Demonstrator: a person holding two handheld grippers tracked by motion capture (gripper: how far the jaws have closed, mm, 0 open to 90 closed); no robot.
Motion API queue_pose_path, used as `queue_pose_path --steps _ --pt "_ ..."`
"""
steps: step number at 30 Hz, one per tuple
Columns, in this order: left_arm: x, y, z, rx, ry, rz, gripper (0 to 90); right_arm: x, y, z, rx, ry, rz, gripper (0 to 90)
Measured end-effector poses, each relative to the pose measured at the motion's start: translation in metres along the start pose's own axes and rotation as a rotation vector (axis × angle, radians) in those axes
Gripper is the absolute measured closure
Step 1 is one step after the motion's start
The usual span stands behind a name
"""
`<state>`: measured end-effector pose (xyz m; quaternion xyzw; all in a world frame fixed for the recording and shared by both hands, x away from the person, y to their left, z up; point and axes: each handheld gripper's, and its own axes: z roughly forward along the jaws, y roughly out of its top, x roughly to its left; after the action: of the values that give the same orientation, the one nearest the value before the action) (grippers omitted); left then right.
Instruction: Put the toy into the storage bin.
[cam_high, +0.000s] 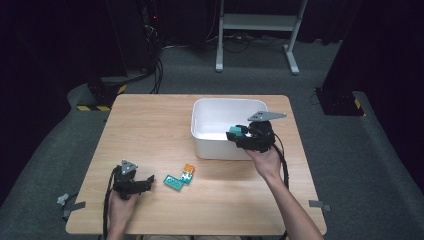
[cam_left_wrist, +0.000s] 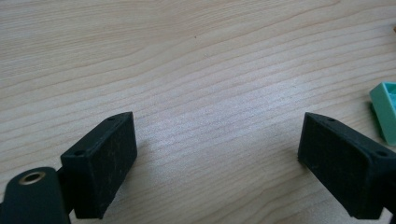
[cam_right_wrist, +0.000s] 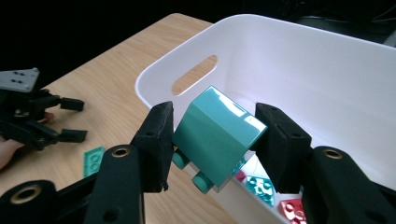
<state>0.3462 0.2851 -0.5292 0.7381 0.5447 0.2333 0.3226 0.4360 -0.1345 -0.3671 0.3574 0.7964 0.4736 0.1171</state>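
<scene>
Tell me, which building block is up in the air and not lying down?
The big teal block, clamped in the right gripper over the white bin. The flat teal block and the orange block lie on the table.

- I can read no words, labels, brand names or numbers anywhere I look.
- The teal brick (cam_right_wrist: 215, 135) clamped between my right jaws has plain, shiny faces with no print.
- The white bin (cam_right_wrist: 299, 60) shows bare walls, no label or mark.
- The only sign-like marking is yellow-and-black warning stripes (cam_high: 95, 107) on a dark stand base on the floor beyond the table; they carry no letters.
</scene>
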Motion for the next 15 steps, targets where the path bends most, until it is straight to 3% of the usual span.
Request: queue_pose_path --steps 15 --pt "0.000 0.000 0.000 0.000 0.000 0.000 11.5 -0.024 0.011 0.015 0.040 -0.098 0.039 49.2"
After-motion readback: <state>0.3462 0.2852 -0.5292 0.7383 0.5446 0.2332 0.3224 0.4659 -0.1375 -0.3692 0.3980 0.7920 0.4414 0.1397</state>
